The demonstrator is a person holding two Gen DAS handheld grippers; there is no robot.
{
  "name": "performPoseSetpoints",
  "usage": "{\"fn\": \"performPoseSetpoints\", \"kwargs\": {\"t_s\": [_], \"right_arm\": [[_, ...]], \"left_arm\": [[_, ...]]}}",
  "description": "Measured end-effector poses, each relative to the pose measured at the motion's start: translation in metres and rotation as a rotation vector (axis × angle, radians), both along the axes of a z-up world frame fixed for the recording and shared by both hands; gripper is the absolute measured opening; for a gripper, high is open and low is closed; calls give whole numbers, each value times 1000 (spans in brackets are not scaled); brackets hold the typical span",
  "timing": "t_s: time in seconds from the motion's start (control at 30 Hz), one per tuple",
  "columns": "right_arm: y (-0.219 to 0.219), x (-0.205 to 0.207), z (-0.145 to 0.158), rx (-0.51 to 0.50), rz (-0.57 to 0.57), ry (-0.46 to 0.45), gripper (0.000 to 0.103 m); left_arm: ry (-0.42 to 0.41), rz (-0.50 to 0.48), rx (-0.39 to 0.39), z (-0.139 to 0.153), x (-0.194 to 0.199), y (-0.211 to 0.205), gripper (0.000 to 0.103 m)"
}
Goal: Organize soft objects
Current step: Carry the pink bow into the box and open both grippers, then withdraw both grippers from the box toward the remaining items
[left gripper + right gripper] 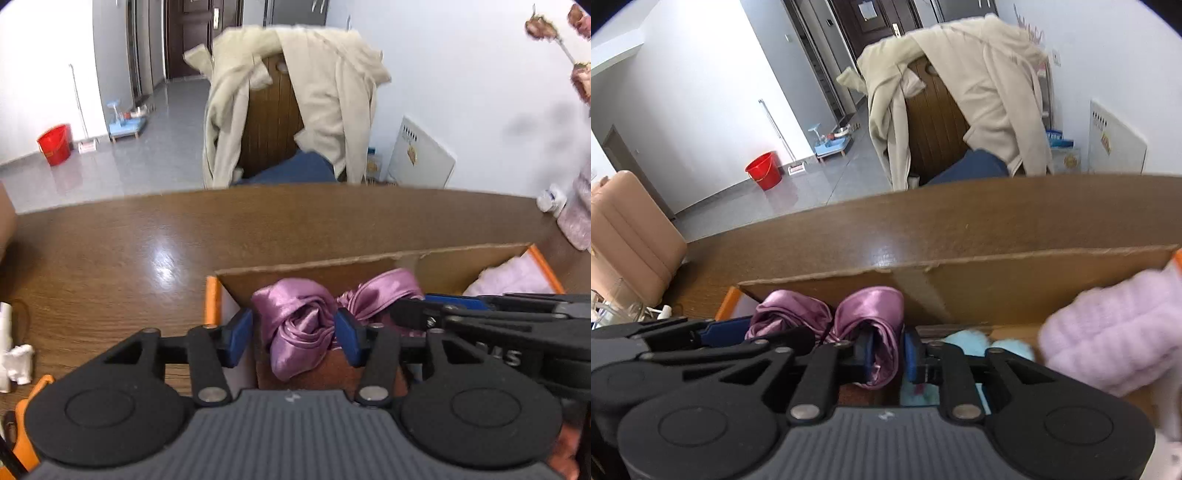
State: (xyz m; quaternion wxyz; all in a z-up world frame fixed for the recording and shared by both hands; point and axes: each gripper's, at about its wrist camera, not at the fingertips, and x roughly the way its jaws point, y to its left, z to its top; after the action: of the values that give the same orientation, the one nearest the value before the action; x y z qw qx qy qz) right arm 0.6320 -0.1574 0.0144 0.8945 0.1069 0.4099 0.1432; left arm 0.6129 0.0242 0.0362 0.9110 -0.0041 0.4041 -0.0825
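Left wrist view: we see the left gripper (293,338) angled down over the left end of the cardboard box (369,256), which sits on the brown table (110,258); its blue pads stand apart on either side of the left lobe of the mauve satin cloth (295,325); the right pad looks to touch the fabric, the left pad shows a gap, so we read the jaws as spread, not pinching; the cloth rests inside the box against its far wall; the right gripper (424,314) enters from the right edge, its tip at the cloth's second lobe; a pale pink knit item (509,277) lies at the box's right end.

Right wrist view: the right gripper (884,358) has a narrow gap between its pads; the cloth's right lobe (875,321) hangs between them; whether the pads press on it we cannot tell; something light blue and fluffy (971,341) lies lower in the box.

Judgement: the step in hand is depositing the satin cloth in the box, release under way; next move calls for both jaws clear of the slippery fabric, then a straight lift so no fold snags.
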Motion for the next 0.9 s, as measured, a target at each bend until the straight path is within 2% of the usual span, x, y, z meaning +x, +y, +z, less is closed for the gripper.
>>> {"fn": "performPoseSetpoints", "kwargs": {"t_s": [0.07,0.2,0.27,0.33,0.4,0.47,0.63,0.67,0.7,0.77,0.8,0.83,0.87,0.9], "right_arm": [[-3,-12,15,-11,16,-18,38],[-12,-41,52,-31,20,-77,44],[-17,-59,71,-36,16,-111,53],[-24,-80,91,-33,9,-144,57],[-31,-106,110,-39,13,-185,60],[-38,-135,128,-59,13,-235,65],[-56,-213,159,-107,11,-366,75],[-56,-213,159,-107,11,-366,76],[-65,-246,164,-127,11,-416,77],[-70,-261,165,-134,10,-442,79],[-80,-295,163,-133,-2,-500,79],[-80,-295,163,-133,-2,-500,79],[-89,-329,159,-124,-6,-542,79],[-92,-342,157,-116,-10,-553,79]], "left_arm": [[-18,11,2,13,-12,-1,57],[-74,17,1,48,-43,-8,60],[-106,19,4,65,-63,-13,63],[-136,20,1,82,-83,-17,66],[-176,24,1,99,-108,-22,75],[-224,35,-1,111,-137,-25,80],[-314,32,-7,121,-219,-32,84],[-338,31,-9,122,-236,-33,87],[-371,35,-12,121,-256,-33,90],[-432,46,-6,117,-293,-36,93],[-451,42,3,115,-307,-37,93],[-471,34,8,112,-325,-39,94],[-488,25,5,109,-342,-41,95],[-501,21,1,105,-356,-42,96]]}}
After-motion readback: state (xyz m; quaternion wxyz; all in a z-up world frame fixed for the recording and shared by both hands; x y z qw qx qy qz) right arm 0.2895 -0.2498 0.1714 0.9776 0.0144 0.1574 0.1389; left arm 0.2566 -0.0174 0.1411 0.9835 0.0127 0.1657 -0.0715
